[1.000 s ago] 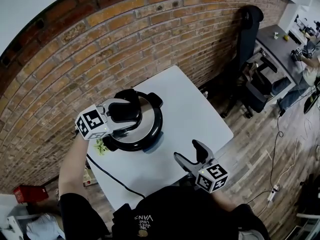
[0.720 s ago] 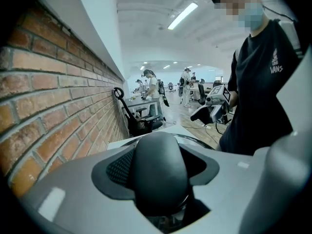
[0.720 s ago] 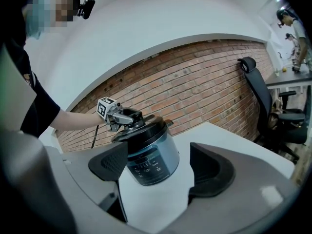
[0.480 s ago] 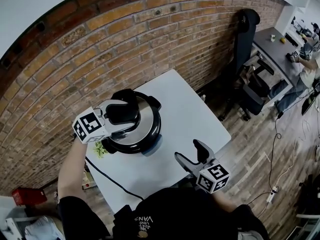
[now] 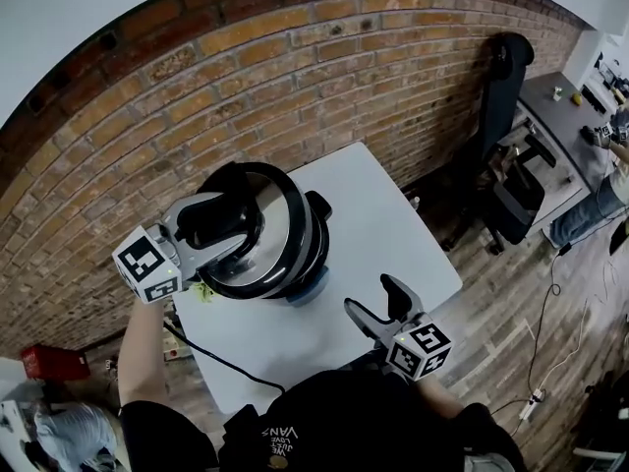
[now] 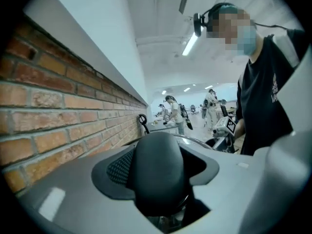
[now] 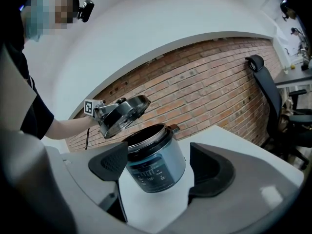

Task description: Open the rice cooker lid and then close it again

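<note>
The silver rice cooker [image 5: 316, 236] stands on the white table [image 5: 383, 229], its pot open at the top [image 7: 146, 136]. Its round steel lid [image 5: 260, 239] hangs tilted above and left of the pot. My left gripper [image 5: 224, 222] is shut on the lid's black handle [image 6: 158, 172], which fills the gap between the jaws. From the right gripper view the lid [image 7: 123, 115] floats clear of the cooker's [image 7: 155, 165] rim. My right gripper [image 5: 378, 308] hovers over the table's near edge, open and holding nothing, pointing at the cooker.
A brick wall [image 5: 295, 77] runs close behind the table. The cooker's black power cable [image 5: 221, 352] trails off the table's left front. A black office chair [image 5: 506, 116] and a desk [image 5: 560, 96] stand to the right. A red box [image 5: 49, 362] lies on the floor at left.
The left gripper has lifted the lid off the cooker, raising and tilting it toward the upper left. The right gripper has stayed where it was.
</note>
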A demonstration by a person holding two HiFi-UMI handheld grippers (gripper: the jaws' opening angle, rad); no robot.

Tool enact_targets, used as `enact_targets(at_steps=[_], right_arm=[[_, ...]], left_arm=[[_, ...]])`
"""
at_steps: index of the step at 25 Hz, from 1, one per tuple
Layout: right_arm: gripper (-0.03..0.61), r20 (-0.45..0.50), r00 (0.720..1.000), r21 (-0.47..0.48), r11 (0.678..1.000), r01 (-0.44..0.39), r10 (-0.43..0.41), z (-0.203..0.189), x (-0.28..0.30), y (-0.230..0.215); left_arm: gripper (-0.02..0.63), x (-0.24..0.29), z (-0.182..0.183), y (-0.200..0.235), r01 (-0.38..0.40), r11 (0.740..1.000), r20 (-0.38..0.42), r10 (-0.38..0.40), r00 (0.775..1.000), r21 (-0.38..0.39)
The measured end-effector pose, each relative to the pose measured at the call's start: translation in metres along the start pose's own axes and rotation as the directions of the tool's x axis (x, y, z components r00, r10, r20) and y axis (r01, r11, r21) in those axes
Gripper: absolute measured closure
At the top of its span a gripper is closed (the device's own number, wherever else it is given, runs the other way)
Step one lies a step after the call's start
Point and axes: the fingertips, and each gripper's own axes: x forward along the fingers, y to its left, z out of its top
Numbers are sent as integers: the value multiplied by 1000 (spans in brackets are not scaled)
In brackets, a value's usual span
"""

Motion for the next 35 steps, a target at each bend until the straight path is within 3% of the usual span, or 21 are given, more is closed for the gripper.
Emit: enact_targets(at_steps=[4, 6, 9, 11, 14, 18, 21, 25, 27, 30, 35], right_arm=[[189, 7, 999, 24, 999, -38, 38, 7, 5, 3], [189, 12, 998, 33, 998, -60, 60, 11, 7, 5], [189, 16, 995, 47, 994, -98, 97, 19, 12, 7], [189, 16, 993, 46, 992, -116, 115, 22, 17, 9], [189, 11, 990, 45, 989, -142, 142, 25, 25, 14], [189, 3, 984, 38, 983, -179, 179, 28, 38, 24], [189, -6, 980, 35, 980, -197, 198, 29, 45, 31], [189, -19, 977, 30, 976, -214, 215, 30, 51, 37], [189, -18, 976, 27, 976, -217, 217, 30, 52, 39], [189, -18, 976, 19, 976, -216, 216, 33, 53, 41], [189, -5, 981, 20, 980, -196, 196, 35, 47, 36]], left_arm=[[334, -48, 8, 13, -147, 975, 132, 170, 977, -167], [334, -76, 4, 17, -214, 941, 180, 266, 947, -261], [334, -117, -9, 15, -315, 872, 218, 414, 884, -375], [336, -145, -24, 10, -376, 813, 232, 510, 828, -445], [336, -184, -53, -2, -427, 705, 236, 636, 735, -566], [336, -226, -95, -25, -495, 558, 174, 762, 624, -665], [336, -249, -122, -43, -526, 465, 122, 820, 559, -713], [336, -264, -152, -65, -538, 368, 75, 869, 489, -758], [336, -267, -162, -72, -525, 337, 66, 881, 468, -782], [336, -266, -169, -75, -505, 325, 67, 884, 463, -800], [336, -259, -165, -68, -524, 345, 71, 878, 473, -779]])
